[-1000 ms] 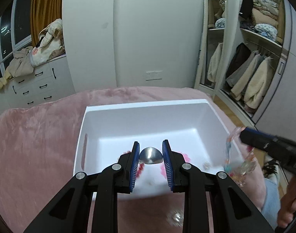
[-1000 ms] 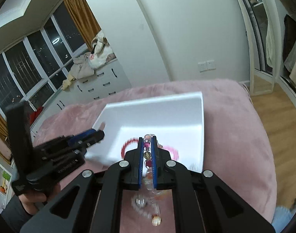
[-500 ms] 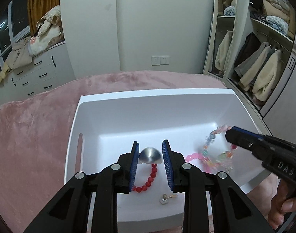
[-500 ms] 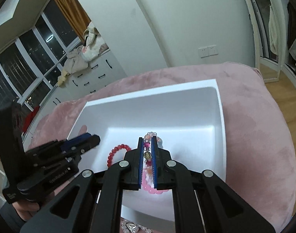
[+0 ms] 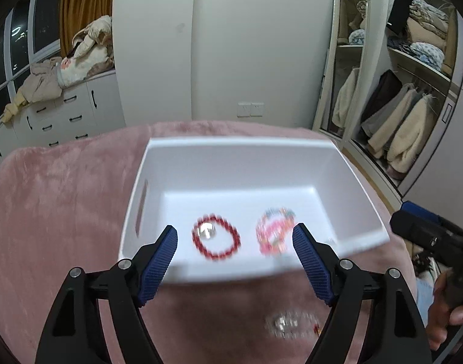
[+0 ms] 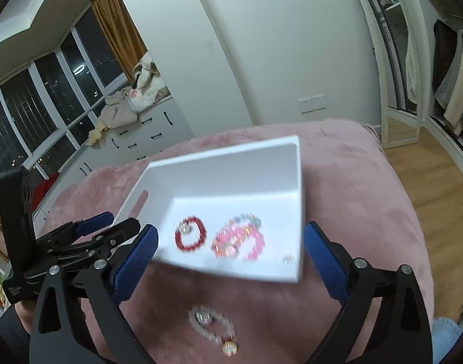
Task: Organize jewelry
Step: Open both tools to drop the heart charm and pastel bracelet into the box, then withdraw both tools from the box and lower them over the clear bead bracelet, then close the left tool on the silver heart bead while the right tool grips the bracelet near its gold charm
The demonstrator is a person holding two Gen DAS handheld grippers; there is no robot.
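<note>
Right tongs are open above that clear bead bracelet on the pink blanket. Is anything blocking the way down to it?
Nothing visible does. The clear bead bracelet lies alone on the pink blanket, just short of the white bin. The open right tongs have only bare blanket between their fingers and it.

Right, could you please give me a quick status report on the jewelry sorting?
Both tools, left and right, open, empty. Red bracelet and pink bracelets in white bin. Silver piece on pink blanket, unobstructed.

A home bedroom: a pink plush bed in front, an open wardrobe of coats at two o'clock, white drawers under night windows at ten.
</note>
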